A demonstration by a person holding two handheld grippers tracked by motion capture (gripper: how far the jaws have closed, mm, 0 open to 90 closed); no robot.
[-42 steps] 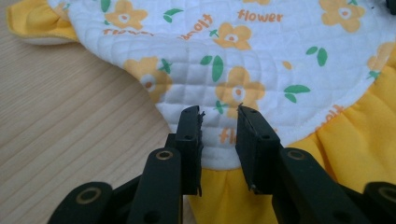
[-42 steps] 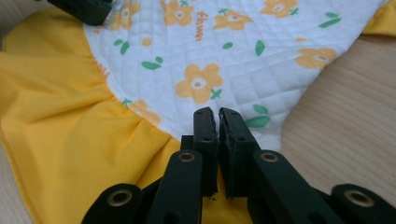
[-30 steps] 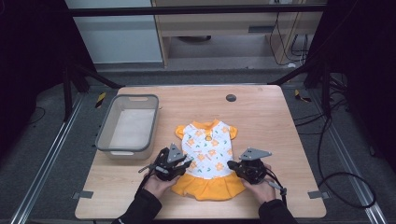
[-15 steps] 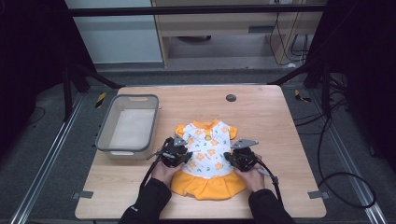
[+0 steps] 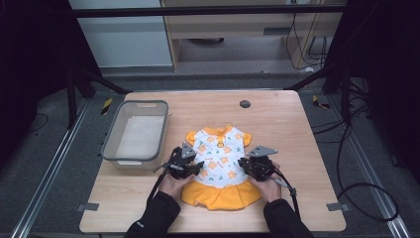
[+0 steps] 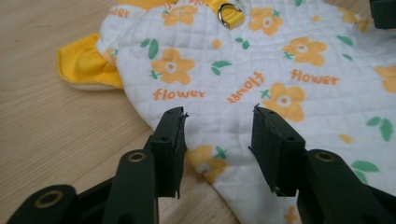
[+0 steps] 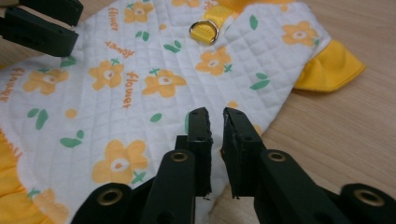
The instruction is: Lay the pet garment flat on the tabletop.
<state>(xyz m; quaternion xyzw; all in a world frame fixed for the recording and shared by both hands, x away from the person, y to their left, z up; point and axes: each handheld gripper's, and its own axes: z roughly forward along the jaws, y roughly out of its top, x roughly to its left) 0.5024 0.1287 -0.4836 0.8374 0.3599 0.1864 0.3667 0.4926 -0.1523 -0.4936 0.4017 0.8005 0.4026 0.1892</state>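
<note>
A small white quilted dress point(image 5: 220, 166) with orange flowers, yellow sleeves and a yellow skirt lies flat on the wooden table point(image 5: 277, 119), neck pointing away from the person. My left gripper point(image 5: 190, 166) is at the dress's left edge. In the left gripper view it point(image 6: 219, 114) stands open, its jaws straddling the white cloth point(image 6: 280, 60). My right gripper point(image 5: 247, 166) is at the right edge. In the right gripper view it point(image 7: 217, 114) is all but shut over the cloth point(image 7: 140, 70), with only a thin slit and no fabric seen pinched.
A grey plastic bin point(image 5: 136, 131) stands on the table's left side, close to my left gripper. A small dark round disc point(image 5: 244, 104) lies near the far edge. A yellow loop with a metal ring point(image 7: 205, 30) sits at the dress's neck.
Both grippers have moved forward from the yellow skirt up onto the sides of the white bodice. The dress has stayed in place.
</note>
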